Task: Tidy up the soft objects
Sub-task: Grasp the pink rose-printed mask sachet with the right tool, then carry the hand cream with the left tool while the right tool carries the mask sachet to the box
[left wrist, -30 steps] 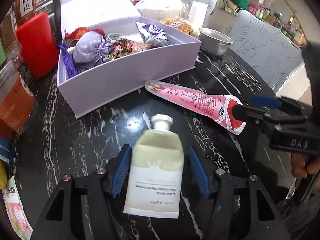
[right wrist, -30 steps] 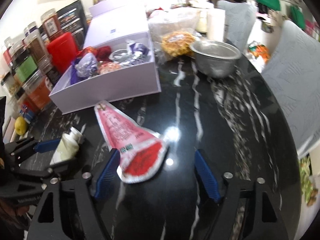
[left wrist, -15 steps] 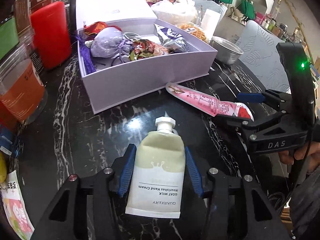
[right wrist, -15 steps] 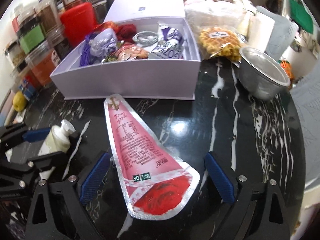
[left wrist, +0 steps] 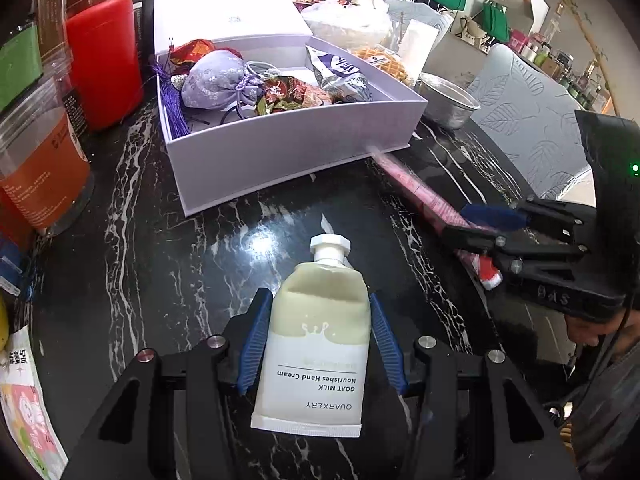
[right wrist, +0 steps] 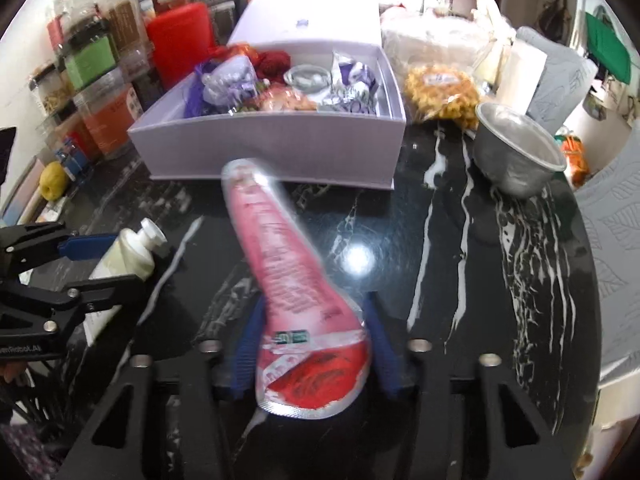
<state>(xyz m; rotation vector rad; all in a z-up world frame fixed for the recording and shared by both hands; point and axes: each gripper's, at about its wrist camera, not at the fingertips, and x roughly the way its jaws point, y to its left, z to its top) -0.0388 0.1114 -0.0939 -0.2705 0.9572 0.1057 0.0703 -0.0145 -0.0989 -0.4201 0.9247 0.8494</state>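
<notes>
— Black white-veined marble tabletop (left wrist: 168,264), with jars along its left edge. What does the left tool (left wrist: 320,344) have?

— Its blue pads are pressed against both sides of the cream-coloured hand cream tube (left wrist: 320,344), white cap pointing toward the open lavender cardboard box (left wrist: 280,152).

— And the right tool (right wrist: 312,348)?

— It pinches the wide red end of the pink foil sachet (right wrist: 288,264), whose narrow tip reaches just in front of the box wall. That view is blurred.

— Inside the box?

— A lilac drawstring pouch (left wrist: 216,80) and snack packets (left wrist: 340,76). A metal bowl (right wrist: 516,156) stands to the box's right.
</notes>
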